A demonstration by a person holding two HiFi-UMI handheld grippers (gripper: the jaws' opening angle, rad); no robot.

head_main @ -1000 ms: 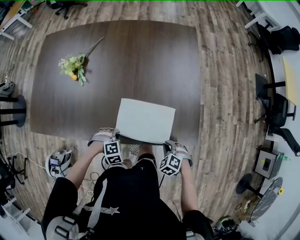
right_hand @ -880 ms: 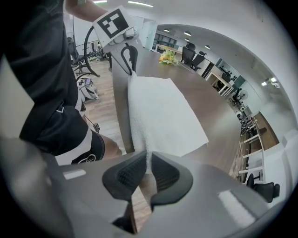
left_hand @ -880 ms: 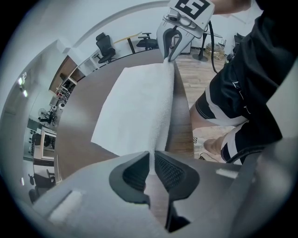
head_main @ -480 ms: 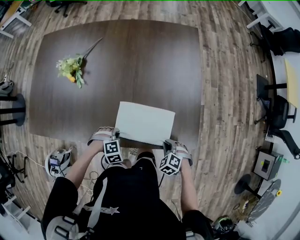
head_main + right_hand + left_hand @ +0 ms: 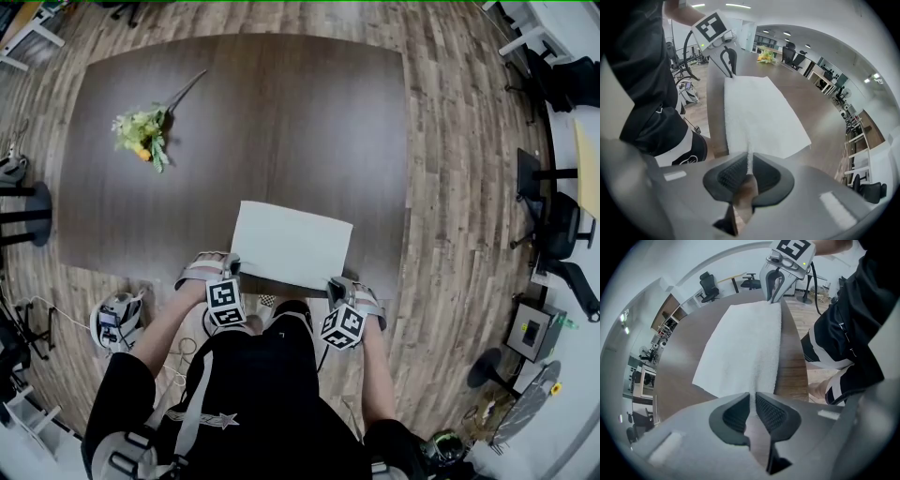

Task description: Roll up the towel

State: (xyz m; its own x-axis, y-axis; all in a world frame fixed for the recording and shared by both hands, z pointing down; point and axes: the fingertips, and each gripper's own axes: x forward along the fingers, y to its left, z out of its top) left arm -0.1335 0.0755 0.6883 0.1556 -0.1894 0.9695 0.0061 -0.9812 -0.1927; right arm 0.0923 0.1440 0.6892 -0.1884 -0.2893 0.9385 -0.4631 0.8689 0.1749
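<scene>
A white towel (image 5: 292,244) lies flat on the dark wooden table (image 5: 262,112), its near edge at the table's front edge. My left gripper (image 5: 231,272) holds the near left corner, my right gripper (image 5: 337,287) the near right corner. In the left gripper view the towel (image 5: 743,348) runs away from the left gripper (image 5: 753,405), whose ribbed pads are shut on its edge; the right gripper (image 5: 775,284) pinches the far corner. In the right gripper view a thin fold of the towel (image 5: 761,110) stands between the pads of the right gripper (image 5: 749,169), and the left gripper (image 5: 728,60) grips the opposite corner.
A small bunch of yellow-green flowers (image 5: 142,131) lies at the table's far left, well away from the towel. The person stands against the table's near edge. Office chairs (image 5: 562,225) and desks stand on the wood floor to the right.
</scene>
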